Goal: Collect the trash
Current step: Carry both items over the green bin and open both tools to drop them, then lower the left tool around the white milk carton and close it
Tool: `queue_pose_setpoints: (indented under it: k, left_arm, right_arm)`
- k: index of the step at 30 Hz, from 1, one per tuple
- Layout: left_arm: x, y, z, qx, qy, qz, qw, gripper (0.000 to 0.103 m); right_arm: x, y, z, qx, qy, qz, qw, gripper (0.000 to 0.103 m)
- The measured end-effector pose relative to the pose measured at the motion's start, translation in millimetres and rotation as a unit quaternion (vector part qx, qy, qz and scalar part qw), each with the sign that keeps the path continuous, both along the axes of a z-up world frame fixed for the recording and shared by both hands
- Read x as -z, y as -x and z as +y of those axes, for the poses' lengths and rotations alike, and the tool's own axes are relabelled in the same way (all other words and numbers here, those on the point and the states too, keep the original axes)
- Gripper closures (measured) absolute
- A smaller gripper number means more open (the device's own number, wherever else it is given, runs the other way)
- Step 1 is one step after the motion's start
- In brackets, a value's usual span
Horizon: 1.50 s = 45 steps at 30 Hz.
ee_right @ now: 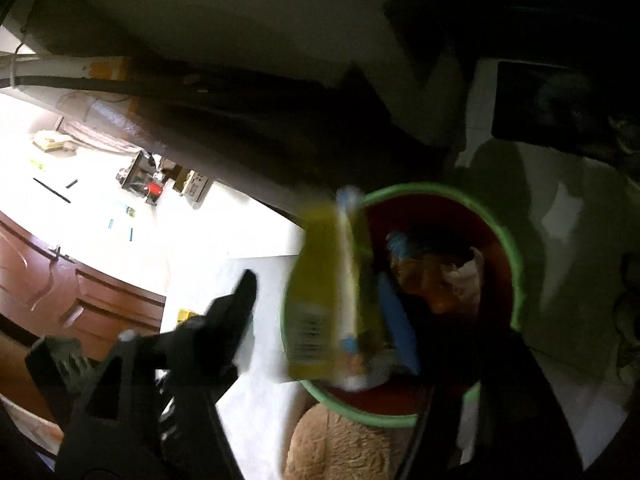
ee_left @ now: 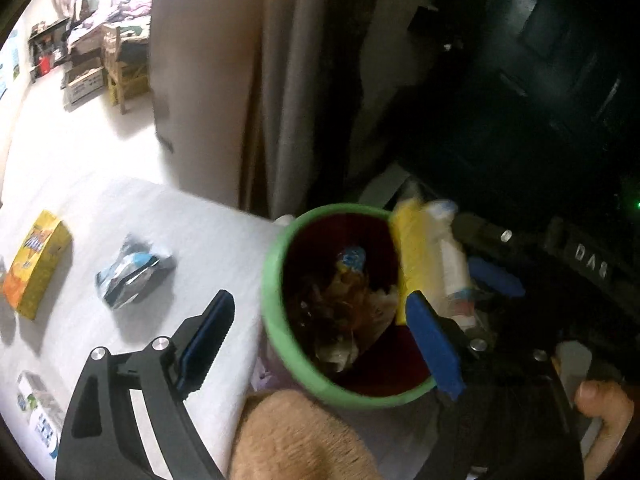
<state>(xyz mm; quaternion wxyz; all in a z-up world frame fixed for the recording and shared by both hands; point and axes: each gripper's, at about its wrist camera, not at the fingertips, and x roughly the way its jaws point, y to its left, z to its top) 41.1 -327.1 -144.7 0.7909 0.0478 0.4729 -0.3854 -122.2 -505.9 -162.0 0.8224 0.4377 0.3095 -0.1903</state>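
Yellow toothpaste box [ee_right: 320,296] stands near-upright over the green-rimmed bin [ee_right: 516,256]

Bin [ee_left: 276,280] beside table [ee_left: 192,224], trash [ee_left: 348,304] inside, box [ee_left: 38,264] left of wrapper [ee_left: 132,276]

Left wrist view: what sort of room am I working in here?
Probably a lived-in home, a bedroom or living space: a bed with patterned bedding in the far room, a white table strewn with packets, and a green-rimmed trash bin beside it.
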Motion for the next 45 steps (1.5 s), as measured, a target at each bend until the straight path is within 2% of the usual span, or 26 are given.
queue_pose_setpoints:
  k: [5, 8, 13, 16, 19, 22, 26, 28, 30, 33, 37, 41, 43, 45]
  left_arm:
    - [6, -6, 24, -0.027, 0.001, 0.023, 0.9994, 0.020]
    - [2, -3, 46, -0.044, 0.001, 0.009, 0.9990, 0.020]
    - [-1, -4, 92, -0.079, -0.032, -0.023, 0.9961, 0.019]
    - [9, -8, 132, -0.127, -0.040, -0.011, 0.9910, 0.019]
    - [25, -20, 173, -0.177, -0.048, 0.020, 0.9828, 0.019]
    - [43, -29, 222, -0.245, -0.059, 0.038, 0.9669, 0.019]
    - [64, -36, 264, -0.312, -0.033, 0.086, 0.9455, 0.020]
    - [72, -40, 274, -0.327, -0.033, 0.095, 0.9397, 0.020]
    - [81, -41, 271, -0.324, -0.038, 0.104, 0.9397, 0.020]
    - [92, -42, 264, -0.301, -0.047, 0.108, 0.9462, 0.020]
    - [107, -42, 257, -0.285, -0.047, 0.129, 0.9488, 0.020]
    - [115, -43, 243, -0.260, -0.077, 0.123, 0.9547, 0.021]
    - [118, -43, 241, -0.253, -0.067, 0.130, 0.9565, 0.035]
    - [116, -42, 242, -0.251, -0.065, 0.125, 0.9578, 0.037]
  right_arm:
    - [3, -10, 6, -0.004, -0.002, 0.013, 1.000, 0.040]
    - [-2, -20, 17, -0.020, 0.012, 0.015, 1.000, 0.039]
    - [-5, -43, 50, -0.064, 0.018, 0.016, 0.998, 0.035]
    - [-5, -56, 74, -0.094, 0.023, 0.028, 0.995, 0.035]
    - [-6, -65, 88, -0.115, 0.030, 0.033, 0.992, 0.035]
    - [-11, -71, 105, -0.134, 0.041, 0.039, 0.989, 0.033]
    - [-15, -77, 130, -0.154, 0.061, 0.047, 0.985, 0.033]
    - [-17, -82, 141, -0.162, 0.071, 0.052, 0.983, 0.031]
    - [-17, -84, 148, -0.165, 0.075, 0.056, 0.982, 0.029]
    - [-13, -92, 160, -0.181, 0.080, 0.074, 0.977, 0.029]
    - [-12, -102, 174, -0.200, 0.090, 0.084, 0.972, 0.030]
    - [-12, -109, 182, -0.209, 0.093, 0.092, 0.969, 0.029]
    - [-11, -110, 185, -0.211, 0.094, 0.093, 0.968, 0.029]
    - [-9, -110, 187, -0.213, 0.094, 0.096, 0.968, 0.029]
